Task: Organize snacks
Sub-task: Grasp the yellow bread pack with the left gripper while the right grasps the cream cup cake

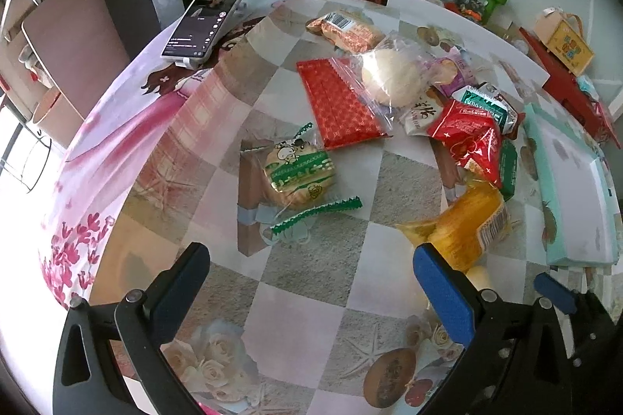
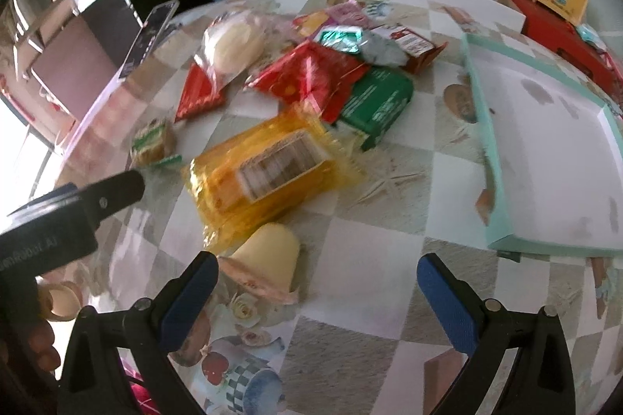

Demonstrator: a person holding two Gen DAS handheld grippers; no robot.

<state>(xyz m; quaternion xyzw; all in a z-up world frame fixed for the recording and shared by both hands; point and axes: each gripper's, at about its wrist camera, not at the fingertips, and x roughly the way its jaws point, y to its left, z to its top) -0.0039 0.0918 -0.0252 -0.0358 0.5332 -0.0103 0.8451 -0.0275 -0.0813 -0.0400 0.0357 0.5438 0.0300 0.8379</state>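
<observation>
The right gripper (image 2: pixel 317 288) hangs with jaws spread wide over the table (image 2: pixel 350 247). A yellow snack packet (image 2: pixel 268 165) lies just beyond; the mint tray (image 2: pixel 486 150) sits right.

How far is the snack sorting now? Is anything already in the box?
Nothing looks done: the teal box shows only its bare white floor. Nothing is in hand either; the left gripper and right gripper are both open. All the snacks are left on the table, including the yellow pack, the cream wedge nearest the right gripper, and the green biscuit.
</observation>
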